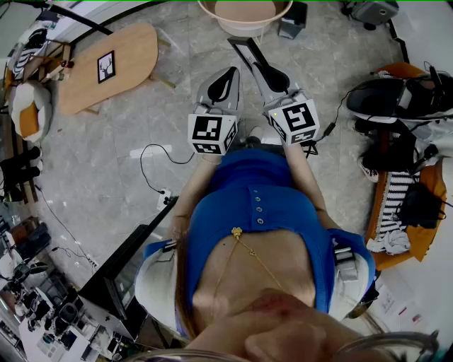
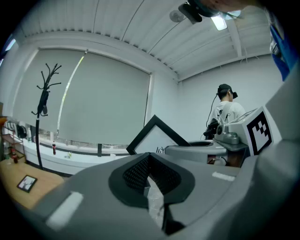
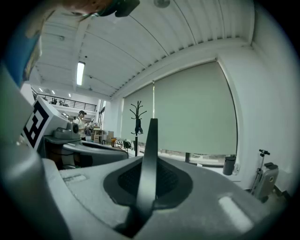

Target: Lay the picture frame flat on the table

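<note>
The picture frame (image 1: 249, 55), black-edged with a white face, sticks out of my right gripper (image 1: 265, 71), which is shut on its edge. In the right gripper view the frame (image 3: 151, 140) rises edge-on from the closed jaws of the right gripper (image 3: 146, 190). My left gripper (image 1: 228, 75) is beside it, shut, holding nothing; a pale scrap shows in its seam (image 2: 151, 190). The left gripper view shows the frame (image 2: 157, 137) tilted like a diamond. The wooden table (image 1: 138, 48) is far off to the left. Both grippers hang above the floor in front of the person's body.
A small framed picture (image 1: 106, 66) lies flat on the wooden table. A beige round tub (image 1: 244, 20) stands ahead. Cables (image 1: 152, 159) run over the floor; bags and gear (image 1: 403, 99) crowd the right. A coat stand (image 2: 44, 101) and another person (image 2: 228, 110) are in the room.
</note>
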